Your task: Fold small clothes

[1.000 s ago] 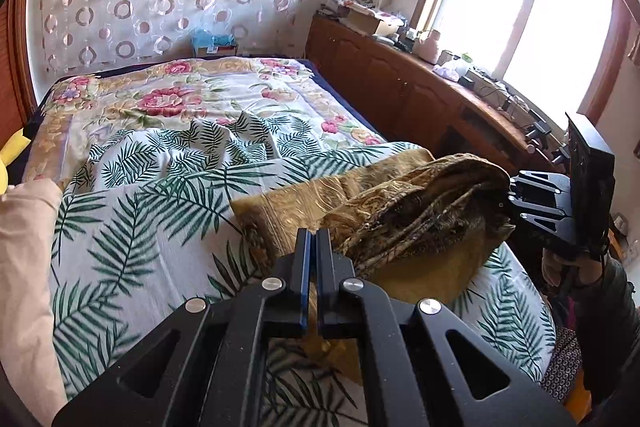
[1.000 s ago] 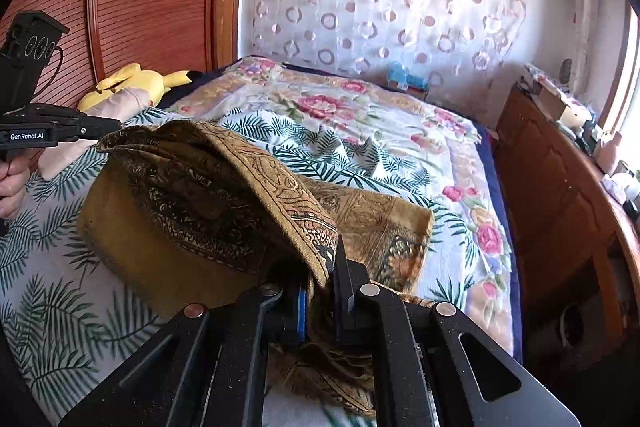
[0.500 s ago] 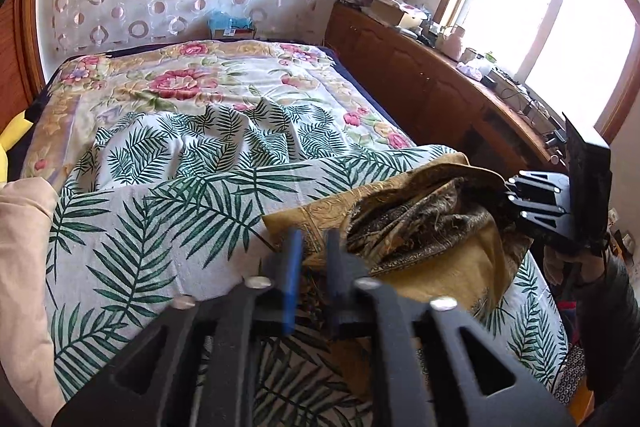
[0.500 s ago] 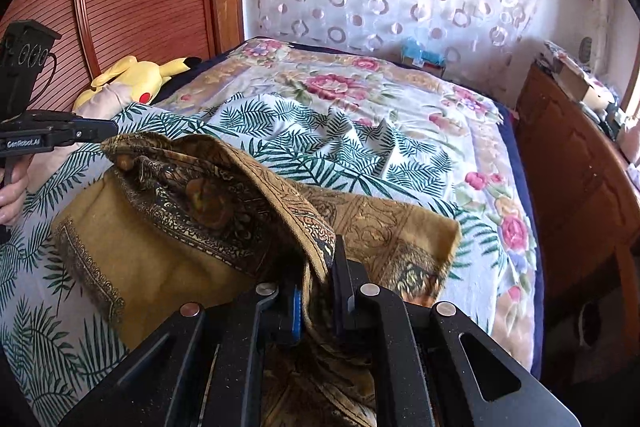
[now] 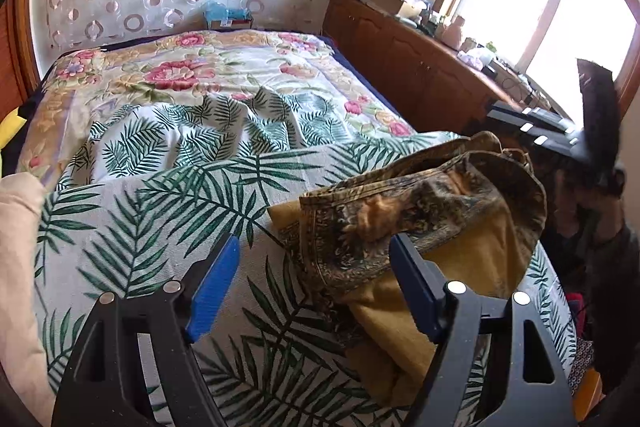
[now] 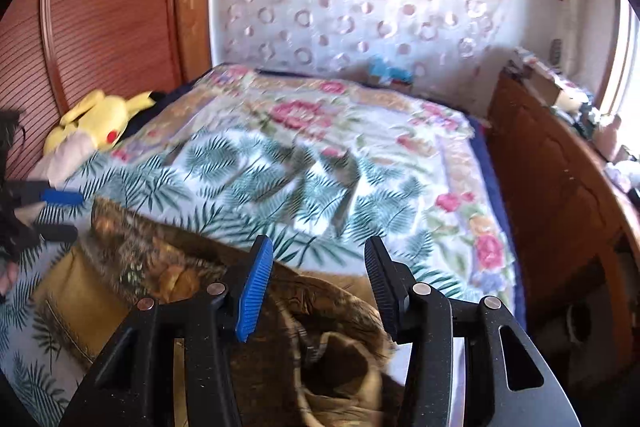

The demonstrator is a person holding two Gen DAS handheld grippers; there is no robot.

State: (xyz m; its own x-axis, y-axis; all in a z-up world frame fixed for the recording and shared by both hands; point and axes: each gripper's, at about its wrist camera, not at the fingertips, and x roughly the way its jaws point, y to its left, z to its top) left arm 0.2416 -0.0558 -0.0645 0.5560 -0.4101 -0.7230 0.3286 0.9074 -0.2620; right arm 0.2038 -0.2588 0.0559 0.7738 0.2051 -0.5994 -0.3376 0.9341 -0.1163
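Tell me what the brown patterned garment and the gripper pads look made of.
Brown patterned garment: thin woven cloth, matte, judging by soft drapes and printed paisley border; plain mustard underside. Left gripper pads: blue, probably rubber or plastic, with fine ribs.

Both grips gone! Left gripper (image 5: 314, 281) jaws just sprung wide, right gripper (image 6: 318, 285) jaws just parted too, no pad pressing cloth now. Mustard patterned garment (image 5: 424, 223) dropped from its lifted drape, slumped in a folded heap on the leaf-print bedspread (image 5: 168, 187).

Black two-finger grippers with blue pads

The left gripper (image 5: 314, 281) and right gripper (image 6: 318, 281) have matte black frames, silver screws and ribbed blue pads (image 5: 214, 285).
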